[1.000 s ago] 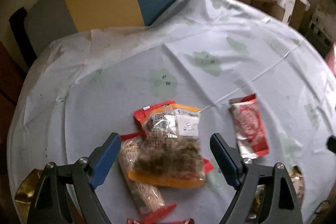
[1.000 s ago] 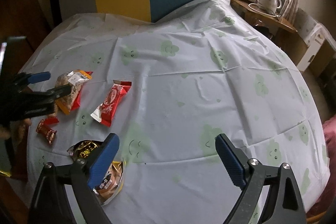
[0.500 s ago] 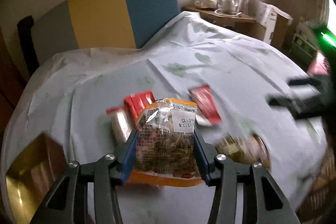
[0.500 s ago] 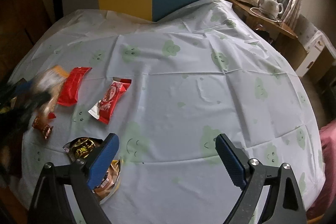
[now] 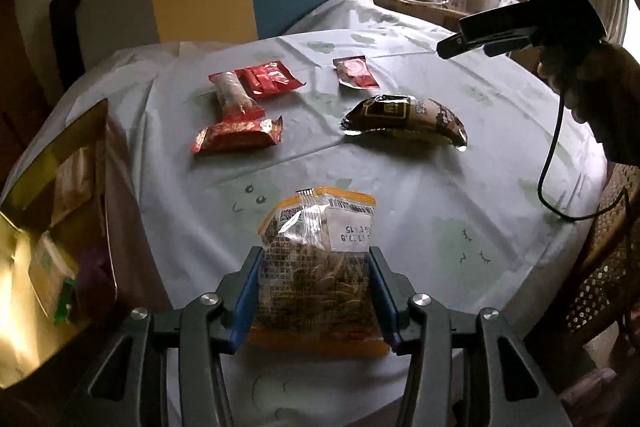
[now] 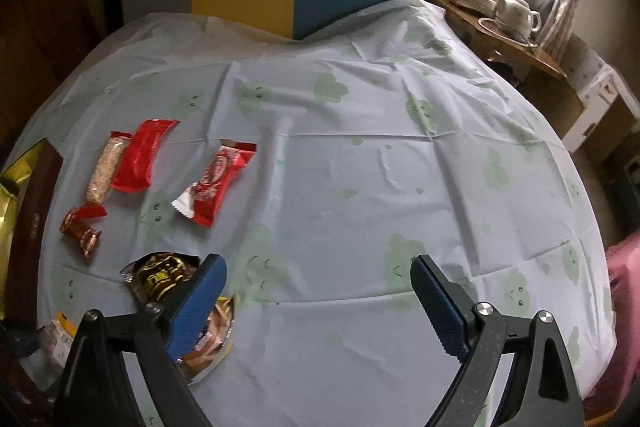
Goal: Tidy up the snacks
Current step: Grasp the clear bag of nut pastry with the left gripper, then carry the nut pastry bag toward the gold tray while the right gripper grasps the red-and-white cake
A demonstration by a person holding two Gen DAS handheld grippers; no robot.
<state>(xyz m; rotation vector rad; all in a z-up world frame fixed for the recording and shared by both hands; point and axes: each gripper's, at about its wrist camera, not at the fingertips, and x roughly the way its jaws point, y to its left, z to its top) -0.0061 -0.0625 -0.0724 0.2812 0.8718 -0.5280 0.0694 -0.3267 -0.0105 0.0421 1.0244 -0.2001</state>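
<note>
The blue fingers of the left gripper are clamped on a seed packet, held above the near edge of the table: clear plastic with orange borders, a white printed label and dark striped seeds inside. The right gripper hangs with its fingers wide apart and nothing between them, over the pale cloud-print cloth.
</note>
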